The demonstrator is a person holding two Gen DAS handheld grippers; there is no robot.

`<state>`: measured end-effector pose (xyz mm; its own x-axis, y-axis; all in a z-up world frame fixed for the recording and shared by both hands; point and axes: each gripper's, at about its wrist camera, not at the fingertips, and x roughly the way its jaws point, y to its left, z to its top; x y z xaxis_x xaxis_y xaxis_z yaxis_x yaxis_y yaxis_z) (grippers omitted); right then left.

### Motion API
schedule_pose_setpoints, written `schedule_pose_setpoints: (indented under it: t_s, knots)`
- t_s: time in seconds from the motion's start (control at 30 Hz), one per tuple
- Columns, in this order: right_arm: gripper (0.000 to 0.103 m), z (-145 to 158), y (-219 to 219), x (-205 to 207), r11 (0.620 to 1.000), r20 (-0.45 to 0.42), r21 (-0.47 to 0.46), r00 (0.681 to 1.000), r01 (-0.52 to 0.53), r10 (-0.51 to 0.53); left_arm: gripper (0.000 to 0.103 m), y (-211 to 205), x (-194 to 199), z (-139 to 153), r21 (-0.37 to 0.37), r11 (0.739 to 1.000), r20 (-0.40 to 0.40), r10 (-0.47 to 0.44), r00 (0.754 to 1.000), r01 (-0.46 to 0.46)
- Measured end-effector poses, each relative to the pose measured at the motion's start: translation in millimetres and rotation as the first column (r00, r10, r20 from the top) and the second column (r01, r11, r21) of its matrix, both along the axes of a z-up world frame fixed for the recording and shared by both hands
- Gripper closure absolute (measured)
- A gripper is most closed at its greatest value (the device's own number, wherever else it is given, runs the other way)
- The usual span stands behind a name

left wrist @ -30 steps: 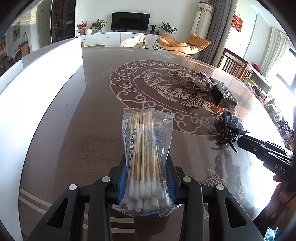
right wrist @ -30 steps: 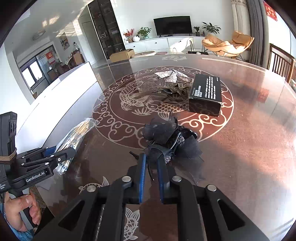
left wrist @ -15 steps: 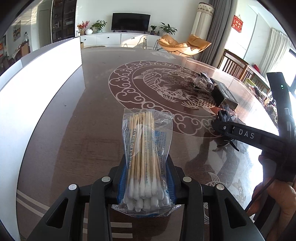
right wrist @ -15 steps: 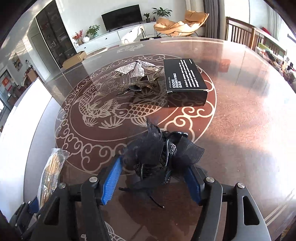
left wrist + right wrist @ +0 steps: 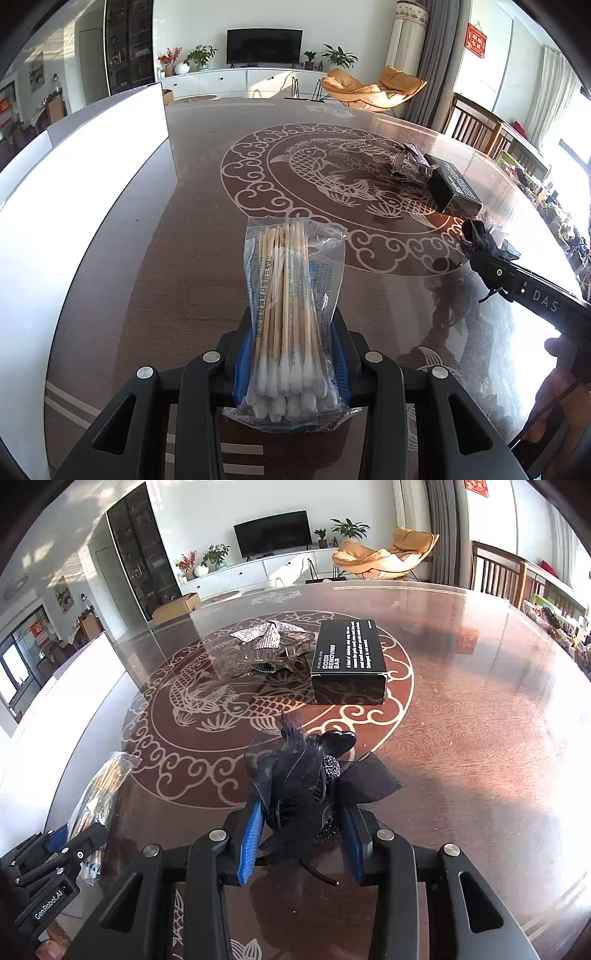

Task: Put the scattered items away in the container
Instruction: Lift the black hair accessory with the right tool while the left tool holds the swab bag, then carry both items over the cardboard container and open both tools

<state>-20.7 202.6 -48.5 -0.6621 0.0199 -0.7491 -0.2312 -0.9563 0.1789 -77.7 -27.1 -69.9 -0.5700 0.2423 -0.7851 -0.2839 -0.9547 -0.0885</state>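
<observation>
Closing around a black hair bow [image 5: 314,775], the right tool [image 5: 301,834]; left tool [image 5: 291,354] pinching a swab packet [image 5: 291,314].

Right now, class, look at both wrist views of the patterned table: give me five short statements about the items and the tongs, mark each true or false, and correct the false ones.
1. The left tongs hold a bag of cotton swabs. True.
2. The black box stands upright on its end. False: it lies flat on the table.
3. The black bow hair clip sits between the fingers of the right tongs, whose jaws are closing. True.
4. The silver hair clip rests on top of the black box. False: it lies beside the box, on the table.
5. The swab bag is opaque. False: it is clear, and the sticks show through.
</observation>
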Motion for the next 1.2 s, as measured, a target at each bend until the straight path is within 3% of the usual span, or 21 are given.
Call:
schedule_pose_setpoints:
  t_s: [0.2, 0.33, 0.53, 0.67, 0.77, 0.9, 1.0, 1.07, 1.2]
  knots:
    - [0.064, 17, -12, 6, 0.994, -0.033, 0.016, 0.993, -0.109, 0.109, 0.066, -14, 0, 11, 0.123, 0.992, 0.055, -0.008, 0.998, 0.001]
    - [0.064, 39, -27, 5, 0.982, -0.071, 0.027, 0.979, -0.189, 0.191, 0.066, -38, 4, 45, 0.181, 0.983, 0.018, 0.016, 1.000, -0.019]
    - [0.064, 79, -71, -15, 0.948, -0.138, 0.023, 0.939, -0.316, 0.316, 0.066, -94, 4, 98, 0.211, 0.974, -0.050, 0.090, 0.995, -0.078]
    - [0.064, 115, -128, -39, 0.891, -0.186, 0.036, 0.873, -0.452, 0.450, 0.066, -155, 1, 127, 0.200, 0.968, -0.082, 0.173, 0.982, -0.154]
    - [0.064, 140, -187, -61, 0.825, -0.218, 0.044, 0.800, -0.564, 0.559, 0.066, -207, -10, 139, 0.167, 0.956, -0.093, 0.258, 0.962, -0.240]
    - [0.064, 153, -274, -87, 0.714, -0.219, 0.018, 0.694, -0.699, 0.685, 0.066, -276, -18, 134, 0.156, 0.923, -0.052, 0.362, 0.931, -0.351]
    - [0.064, 146, -337, -102, 0.638, -0.179, 0.055, 0.621, -0.768, 0.763, 0.066, -320, -26, 118, 0.149, 0.895, 0.002, 0.425, 0.905, -0.420]
    - [0.064, 137, -369, -118, 0.615, -0.141, 0.078, 0.602, -0.785, 0.786, 0.067, -340, -39, 108, 0.143, 0.881, 0.040, 0.449, 0.892, -0.450]
    - [0.064, 120, -401, -166, 0.624, -0.072, 0.131, 0.620, -0.771, 0.781, 0.066, -343, -78, 101, 0.104, 0.892, 0.062, 0.436, 0.898, -0.440]
